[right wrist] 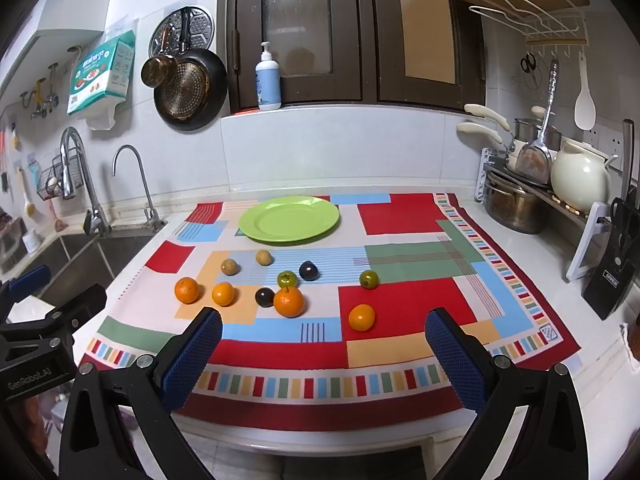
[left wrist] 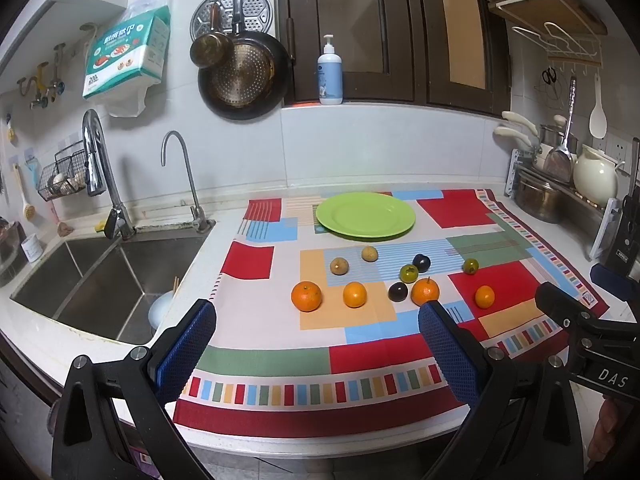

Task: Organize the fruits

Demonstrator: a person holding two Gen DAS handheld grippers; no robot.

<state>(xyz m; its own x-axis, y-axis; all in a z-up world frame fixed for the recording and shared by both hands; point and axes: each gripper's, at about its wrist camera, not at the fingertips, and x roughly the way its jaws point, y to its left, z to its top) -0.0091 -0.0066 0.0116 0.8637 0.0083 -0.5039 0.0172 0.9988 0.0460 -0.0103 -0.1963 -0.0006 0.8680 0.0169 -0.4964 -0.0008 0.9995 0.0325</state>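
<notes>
Both grippers wide, empty. Green plate bare. Right gripper: take nearest orange first, centre pads, squeeze gently. Left gripper waits.

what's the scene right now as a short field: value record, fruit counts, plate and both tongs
surface: patterned cloth on a kitchen counter, sink at the left
plate: green plate at the back of the cloth, nothing on it
oranges: four, such as the stemmed one
dark plums: two, such as
green fruits: two, such as
tan round fruits: two, such as
fruit placement: all loose on the cloth, in front of the plate
left tongs: open, empty, short of the fruit
right tongs: open, empty, short of the fruit
</notes>
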